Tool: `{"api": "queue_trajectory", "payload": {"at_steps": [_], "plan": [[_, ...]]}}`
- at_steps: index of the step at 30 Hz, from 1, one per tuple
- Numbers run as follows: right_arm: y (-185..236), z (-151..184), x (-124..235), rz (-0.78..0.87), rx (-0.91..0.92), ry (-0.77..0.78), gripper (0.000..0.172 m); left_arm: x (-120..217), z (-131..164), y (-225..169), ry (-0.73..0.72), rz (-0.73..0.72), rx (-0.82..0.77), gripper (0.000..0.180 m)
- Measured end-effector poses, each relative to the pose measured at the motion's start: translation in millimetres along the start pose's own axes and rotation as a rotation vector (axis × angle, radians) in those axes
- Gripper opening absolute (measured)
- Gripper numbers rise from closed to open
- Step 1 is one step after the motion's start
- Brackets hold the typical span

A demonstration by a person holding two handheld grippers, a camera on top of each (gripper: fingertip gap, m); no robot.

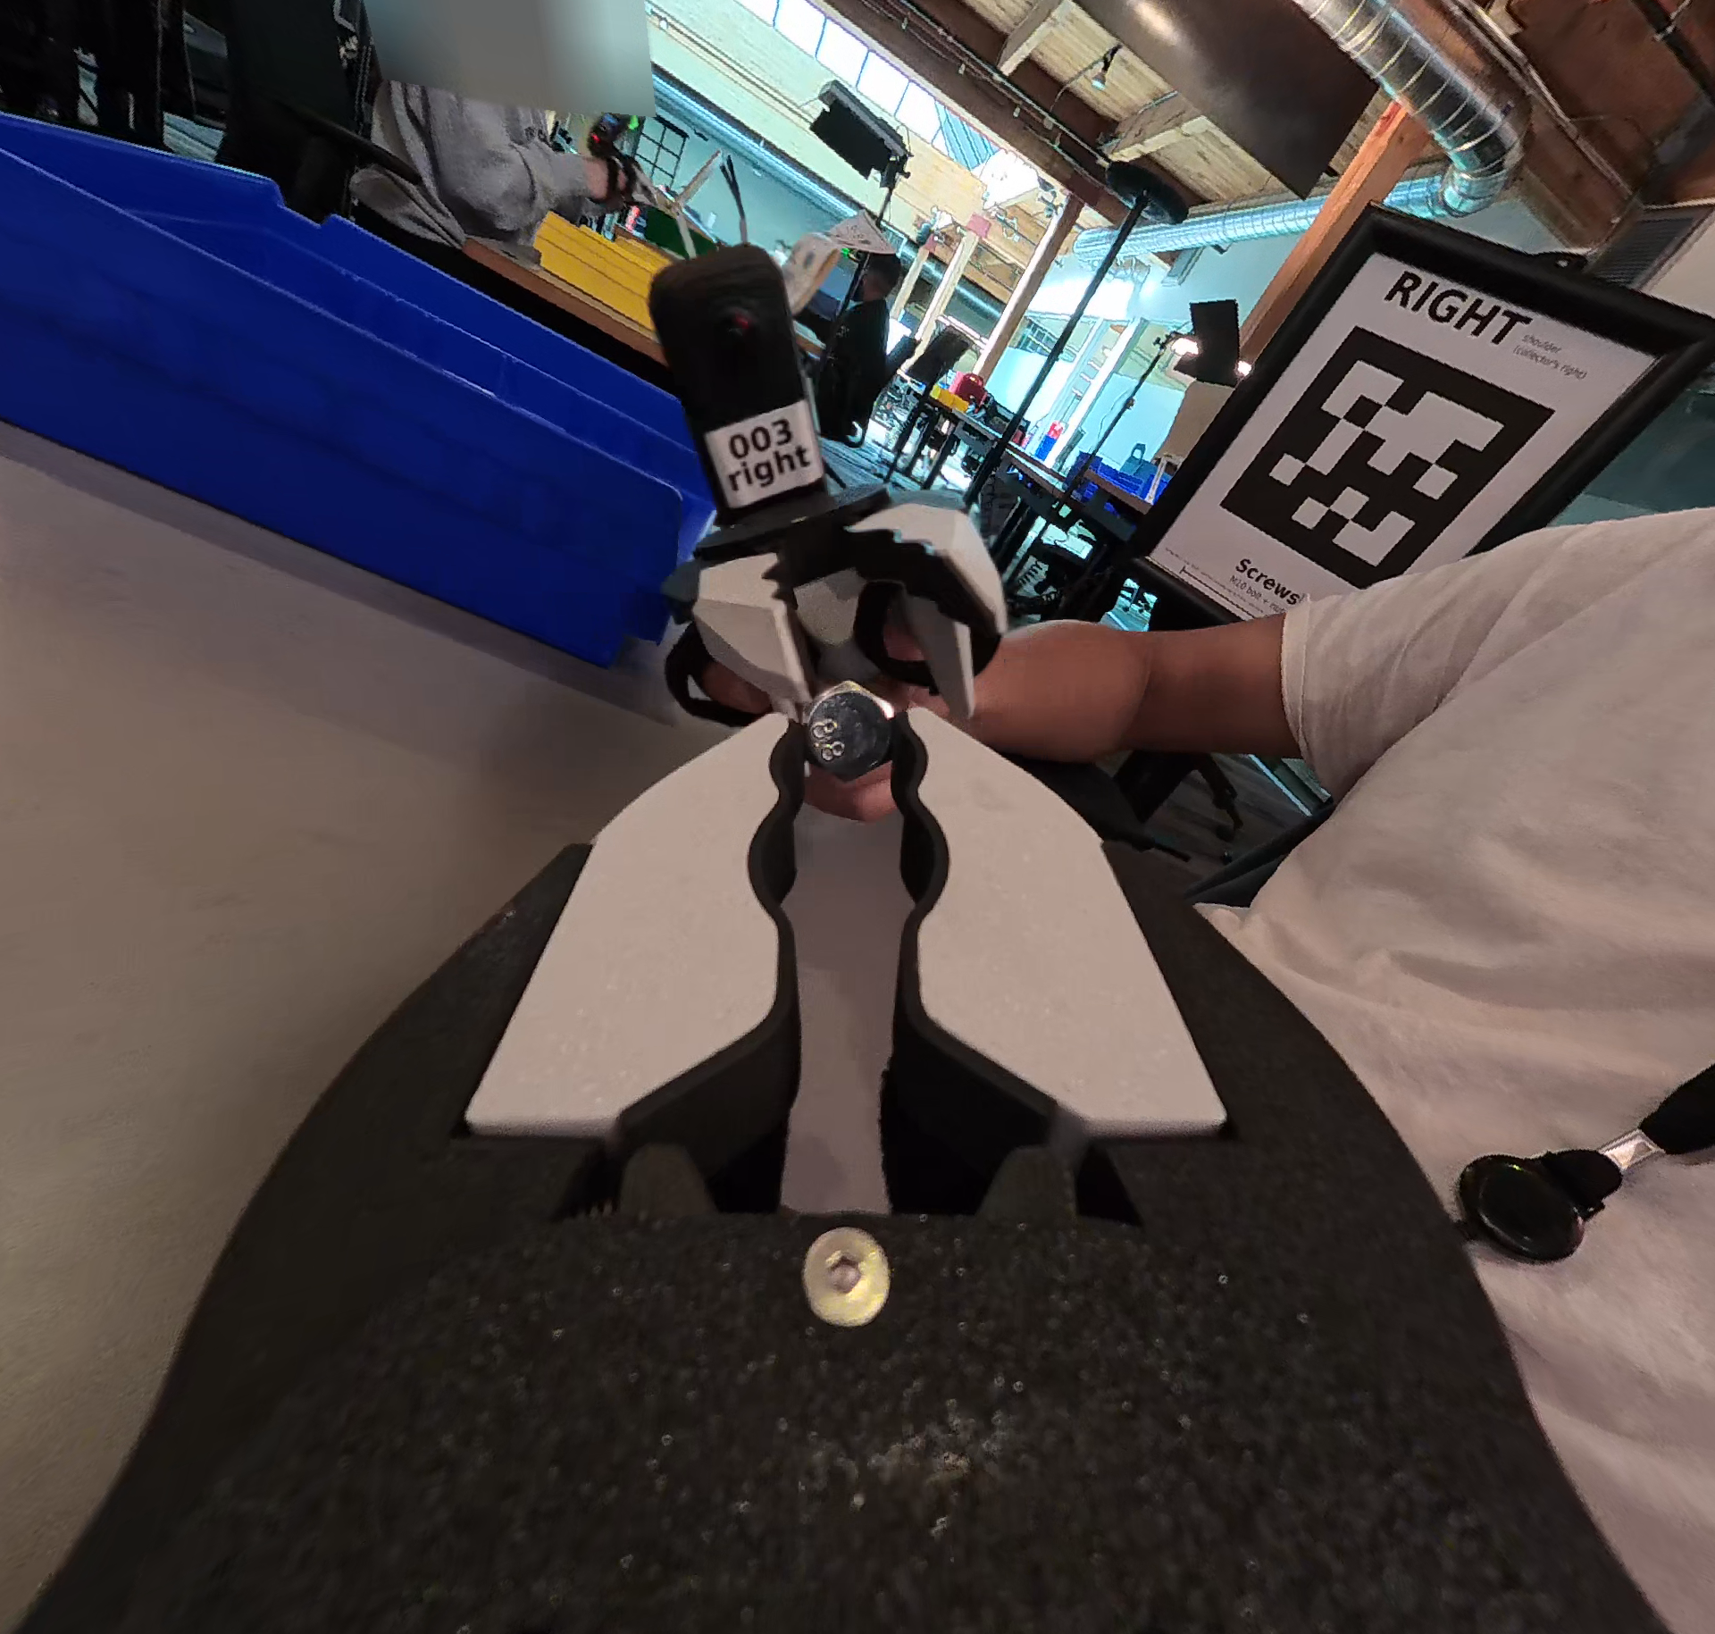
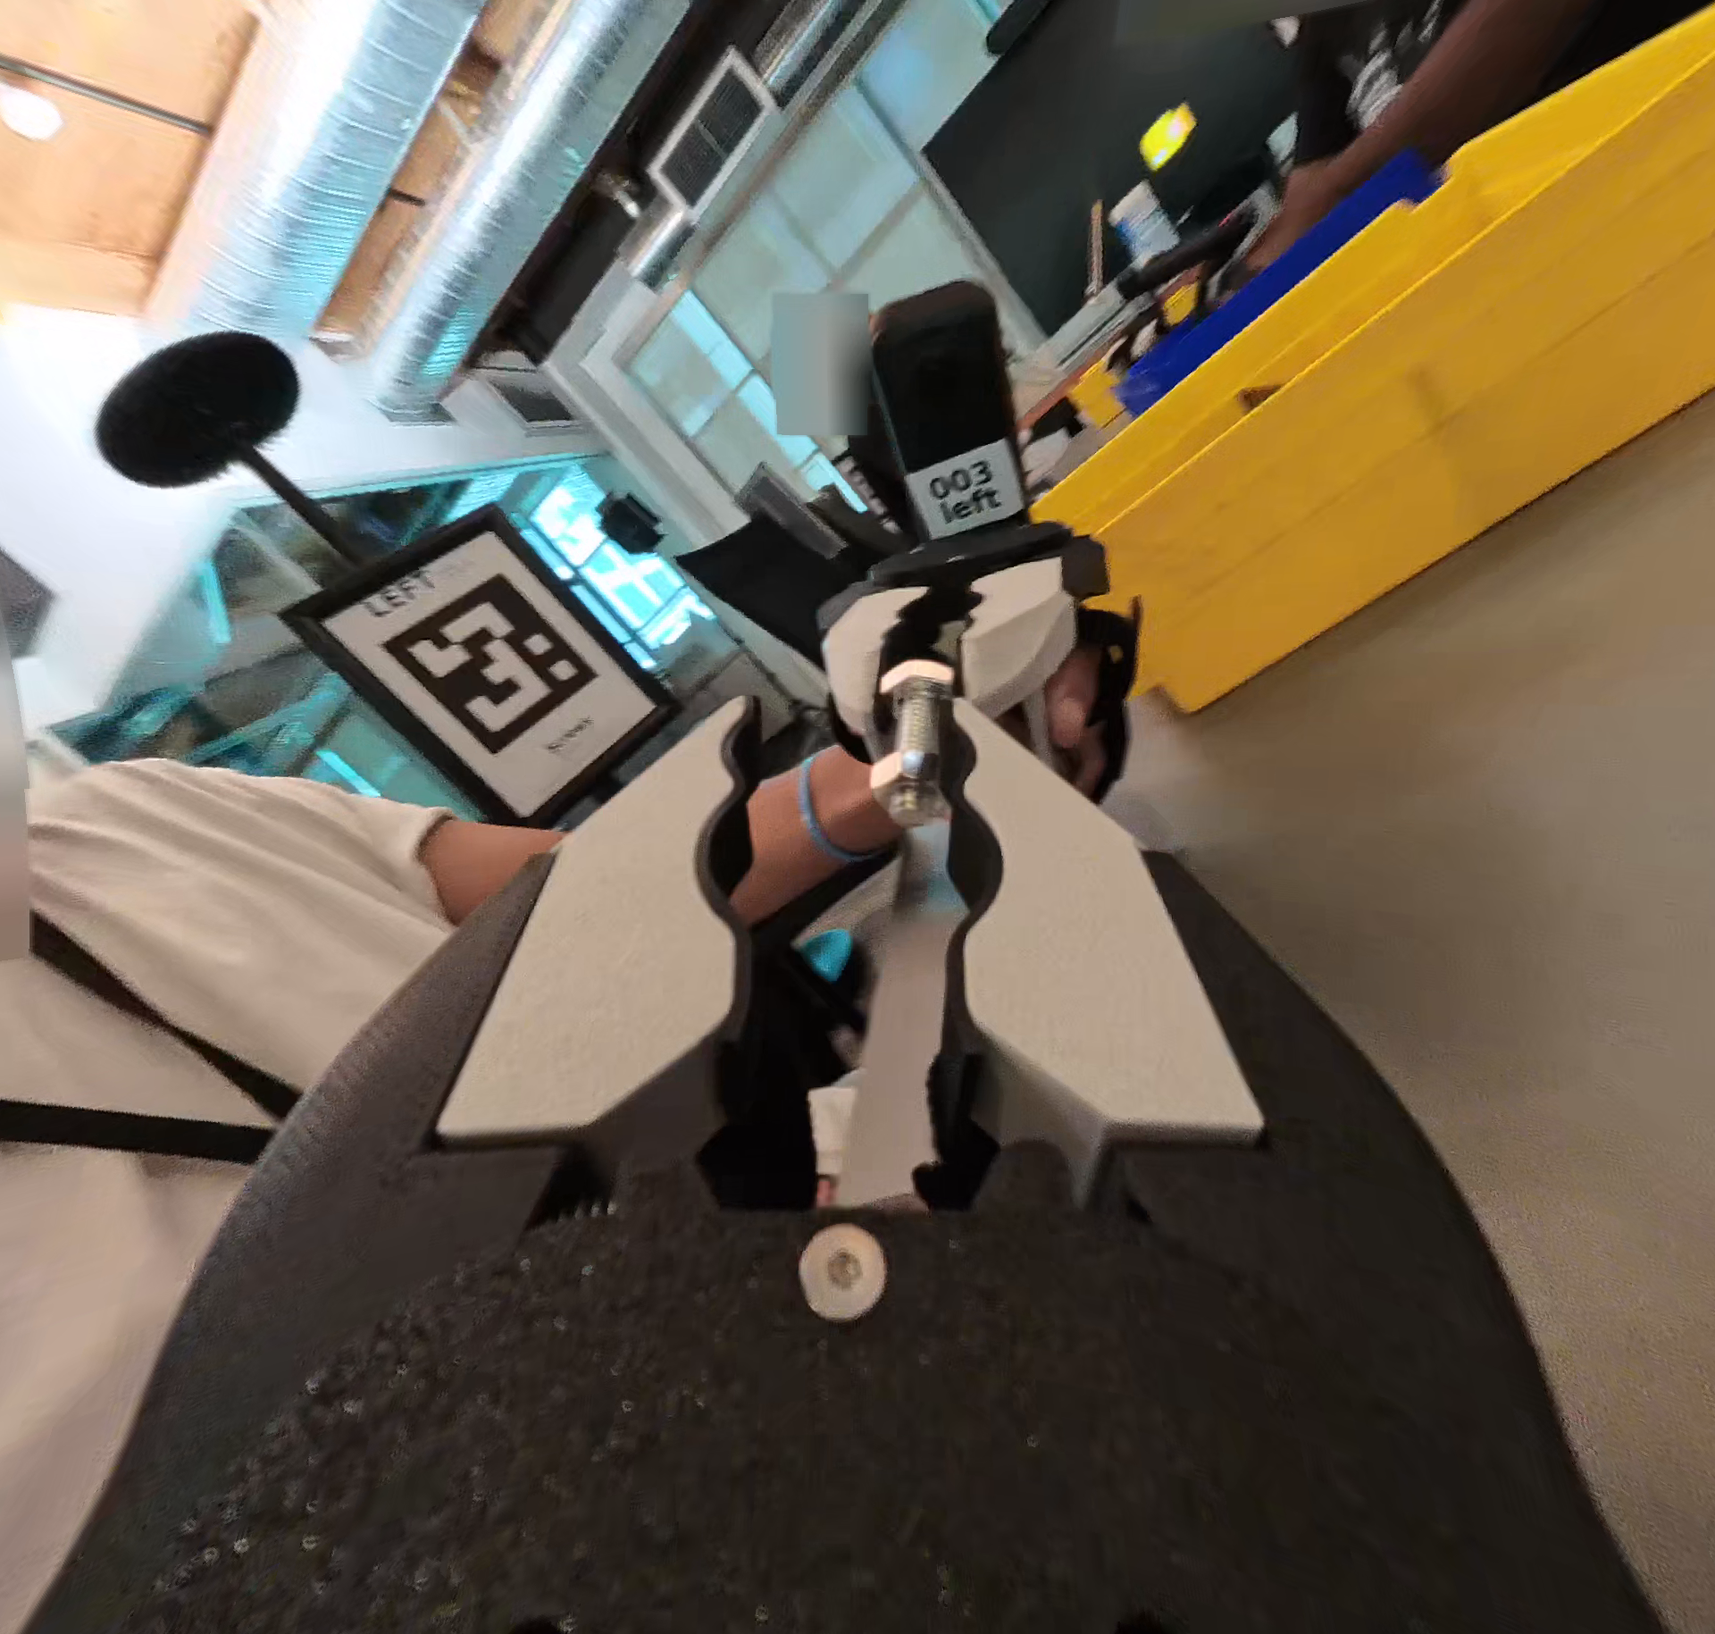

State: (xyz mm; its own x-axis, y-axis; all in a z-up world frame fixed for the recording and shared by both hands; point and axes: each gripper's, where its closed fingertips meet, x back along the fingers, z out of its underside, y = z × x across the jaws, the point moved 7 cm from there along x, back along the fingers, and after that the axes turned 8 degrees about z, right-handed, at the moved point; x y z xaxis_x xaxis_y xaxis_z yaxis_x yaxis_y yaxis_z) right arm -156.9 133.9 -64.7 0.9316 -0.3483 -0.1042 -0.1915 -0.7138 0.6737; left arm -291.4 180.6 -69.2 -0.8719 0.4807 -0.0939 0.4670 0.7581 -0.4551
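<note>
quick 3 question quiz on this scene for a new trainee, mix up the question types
1. True or false: the left gripper has its fingers closed on the hex head of a silver bolt.
2. Pick one. In the right wrist view, the right gripper's fingers are: A) closed on the bolt's head, B) standing apart, C) out of view.
3. Fill the blank: threaded on the free end of the bolt's shaft, close to one of the right gripper's fingers, is a hex ____.

Key: 1 true. 2 B. 3 nut.
</note>
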Motion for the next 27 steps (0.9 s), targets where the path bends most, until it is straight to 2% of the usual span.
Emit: {"api": "queue_trajectory", "payload": {"at_steps": [2, 4, 7, 9, 11, 12, 14, 17, 20, 22, 25, 27], "plan": [[-2, -1, 4, 0.13, 0.196, 0.0, 0.038, 3, -2, 1, -0.015, -0.011, -0.001, 0.017], [2, 5, 3, 0.315, 0.525, 0.084, 0.039, 5, -3, 2, -0.031, -0.016, 0.005, 0.017], [9, 13, -1, 0.682, 1.171, 0.158, 0.044, 6, -3, 4, -0.032, -0.026, 0.012, 0.017], [21, 19, -3, 0.898, 1.684, 0.089, 0.044, 5, -3, 5, -0.032, -0.027, 0.017, 0.017], [22, 37, -9, 0.951, 2.081, 0.141, 0.036, 4, -2, 4, -0.029, -0.021, 0.024, 0.017], [18, 43, -11, 0.983, 2.182, 0.167, 0.035, 4, -2, 4, -0.03, -0.017, 0.029, 0.017], [14, 47, -14, 1.009, 2.231, 0.18, 0.035, 3, -1, 4, -0.03, -0.009, 0.038, 0.017], [17, 39, -16, 1.042, 2.204, 0.149, 0.035, 2, 0, 4, -0.021, -0.003, 0.046, 0.017], [18, 40, -18, 1.03, 2.214, 0.159, 0.018, 0, 0, 3, -0.026, 0.012, 0.051, 0.017], [19, 40, -18, 1.024, 2.193, 0.151, 0.017, 0, -1, 3, -0.029, 0.021, 0.052, 0.017], [20, 37, -15, 0.957, 1.996, 0.154, 0.017, 0, 1, 2, -0.012, 0.014, 0.04, 0.017], [20, 33, -14, 0.869, 1.713, 0.158, 0.018, 0, 1, 2, -0.005, 0.005, 0.032, 0.017]]}}
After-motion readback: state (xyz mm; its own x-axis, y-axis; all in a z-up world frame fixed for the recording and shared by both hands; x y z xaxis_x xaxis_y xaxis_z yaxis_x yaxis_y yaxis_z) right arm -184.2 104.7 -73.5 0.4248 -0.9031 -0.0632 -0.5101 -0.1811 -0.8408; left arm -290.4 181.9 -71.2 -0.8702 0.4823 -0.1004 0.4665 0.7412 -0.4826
